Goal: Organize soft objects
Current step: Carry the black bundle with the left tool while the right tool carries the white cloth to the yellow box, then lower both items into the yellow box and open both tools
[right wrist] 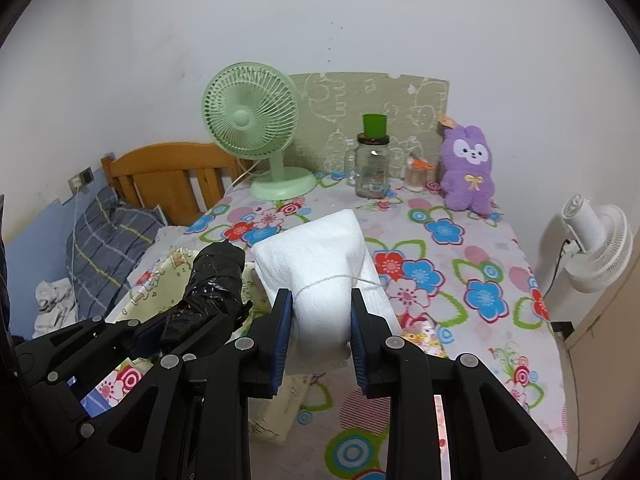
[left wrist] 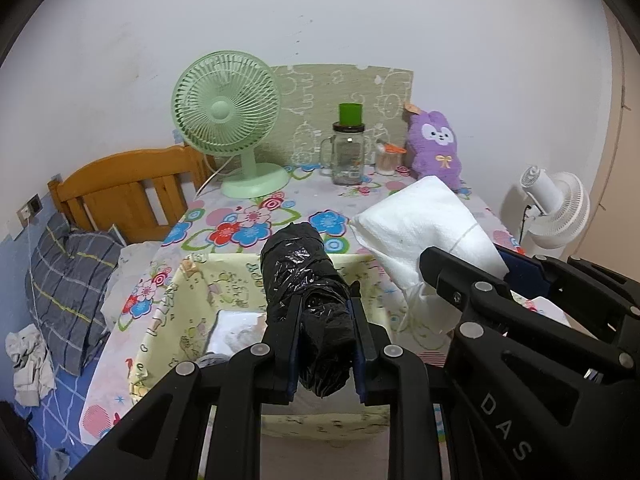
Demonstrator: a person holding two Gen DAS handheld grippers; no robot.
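Note:
My left gripper is shut on a black plastic-wrapped roll and holds it above a pale yellow fabric basket at the table's near left edge. The roll also shows in the right wrist view. My right gripper is shut on a white soft bundle tied with string, held above the table just right of the basket. The bundle also shows in the left wrist view. A white item lies inside the basket.
A floral tablecloth covers the table. At the back stand a green fan, a glass jar with green lid, a small cup and a purple plush bunny. A bed with pillow lies left; a white fan right.

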